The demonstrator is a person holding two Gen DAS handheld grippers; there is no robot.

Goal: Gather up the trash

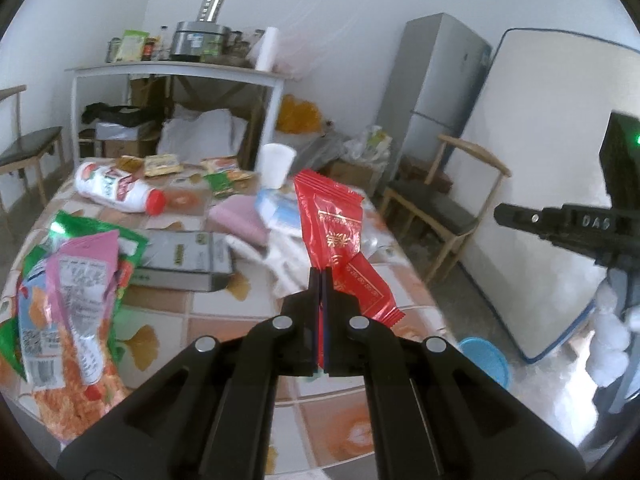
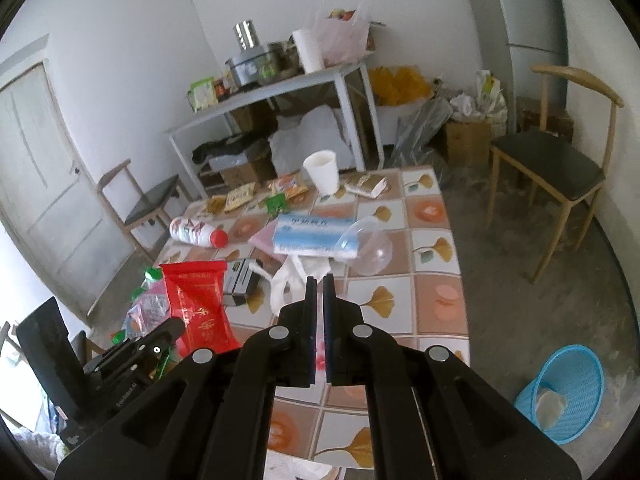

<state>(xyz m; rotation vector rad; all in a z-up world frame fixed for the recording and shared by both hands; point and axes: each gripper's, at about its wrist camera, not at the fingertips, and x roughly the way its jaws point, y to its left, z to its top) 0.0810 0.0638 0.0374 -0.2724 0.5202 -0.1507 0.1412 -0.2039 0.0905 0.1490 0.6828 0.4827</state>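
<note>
While the tiled desk [image 2: 436, 240] spreads beyond both claws, a blue mesh basket [image 2: 568, 392] sits on the floor right of the right claw [image 2: 319, 280], holding one pale scrap. Ahead lie a lying white bottle [image 2: 196, 232], a paper cup [image 2: 323, 171] and a clear plastic dome [image 2: 370, 246]. Left claw [image 1: 321, 274] is clamped on a glossy red wrapper [image 1: 336, 224]. Right claw's jaws are closed, nothing visibly held.

red wrapper [image 1: 334, 224] | crinkled, upright | pinched in left gripper [image 1: 320, 276] | above tiled table [image 1: 208, 308]
</note>
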